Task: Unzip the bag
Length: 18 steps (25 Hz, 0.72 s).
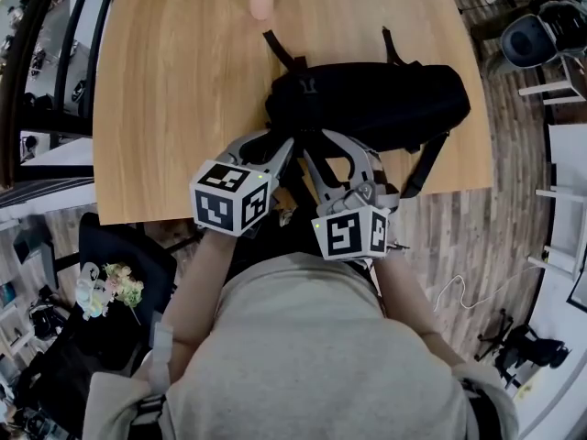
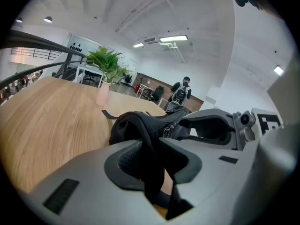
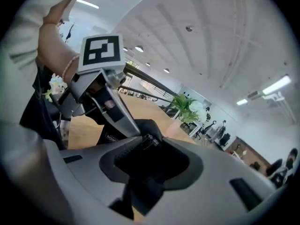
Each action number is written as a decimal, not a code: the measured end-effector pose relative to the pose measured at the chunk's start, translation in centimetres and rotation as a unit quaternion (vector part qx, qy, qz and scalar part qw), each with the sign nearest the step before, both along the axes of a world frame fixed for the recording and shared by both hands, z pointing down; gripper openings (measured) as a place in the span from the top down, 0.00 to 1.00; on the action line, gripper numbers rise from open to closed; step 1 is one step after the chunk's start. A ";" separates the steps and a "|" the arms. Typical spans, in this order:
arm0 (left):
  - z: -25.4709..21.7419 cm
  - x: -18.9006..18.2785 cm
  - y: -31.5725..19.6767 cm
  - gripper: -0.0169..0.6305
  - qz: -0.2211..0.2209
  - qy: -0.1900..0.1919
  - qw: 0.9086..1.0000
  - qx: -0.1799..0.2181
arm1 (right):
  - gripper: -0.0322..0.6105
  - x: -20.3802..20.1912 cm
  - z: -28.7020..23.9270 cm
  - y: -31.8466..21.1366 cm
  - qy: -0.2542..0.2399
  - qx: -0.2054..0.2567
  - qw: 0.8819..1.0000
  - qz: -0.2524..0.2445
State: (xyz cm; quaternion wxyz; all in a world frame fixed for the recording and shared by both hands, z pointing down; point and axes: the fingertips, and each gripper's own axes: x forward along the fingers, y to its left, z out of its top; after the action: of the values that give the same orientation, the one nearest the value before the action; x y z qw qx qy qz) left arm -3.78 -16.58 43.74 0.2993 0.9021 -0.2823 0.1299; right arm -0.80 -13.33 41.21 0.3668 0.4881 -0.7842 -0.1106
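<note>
Looking down over the rig, I see the black backpack (image 1: 385,99) lying on its side on the wooden table (image 1: 165,81), on my side of the pink vase (image 1: 261,3) and slightly right of it, with both tools at the end of the bag farthest from the vase. My left gripper (image 2: 154,149) is pinching a black strap (image 2: 146,135) that runs off the bag's corner, with the pads pressed onto the webbing. My right gripper (image 3: 152,158) has its tongs spread around dark bag fabric, and a small metal zipper pull (image 3: 151,141) sits right at one pad, not yet squeezed as far as I can see. I judge the bag to be soft and limp, probably lightly filled. The cloth will bunch and the whole thing will likely slide across the smooth wood toward the vase or back at me if I tug without an anchor, so the strap hold matters. The pull is tiny, hard and slippery, and I would take it by its flat tab, close firmly, and draw along the zipper track rather than lifting.
</note>
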 end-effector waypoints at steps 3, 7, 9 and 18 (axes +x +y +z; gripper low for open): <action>-0.1 0.0 -0.1 0.81 0.003 0.001 1.000 -0.001 | 0.74 -0.2 0.5 -0.1 0.037 0.008 0.999 -0.011; 0.0 -0.1 -0.3 0.82 0.003 0.003 1.000 -0.003 | 0.73 -0.6 1.1 -0.4 0.083 0.022 0.996 -0.029; 0.0 -0.1 -0.3 0.82 0.003 0.004 1.000 -0.005 | 0.73 -0.7 1.5 -0.4 0.101 0.025 0.994 -0.038; 0.0 -0.1 -0.3 0.83 0.000 0.015 1.000 -0.012 | 0.70 -0.7 2.3 -0.7 0.107 0.014 0.993 -0.048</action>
State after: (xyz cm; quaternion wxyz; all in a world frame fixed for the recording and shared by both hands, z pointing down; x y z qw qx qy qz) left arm -3.83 -16.88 43.69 0.3138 0.9006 -0.2761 0.1195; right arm -1.49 -14.03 43.54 0.4358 0.4406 -0.7614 -0.1905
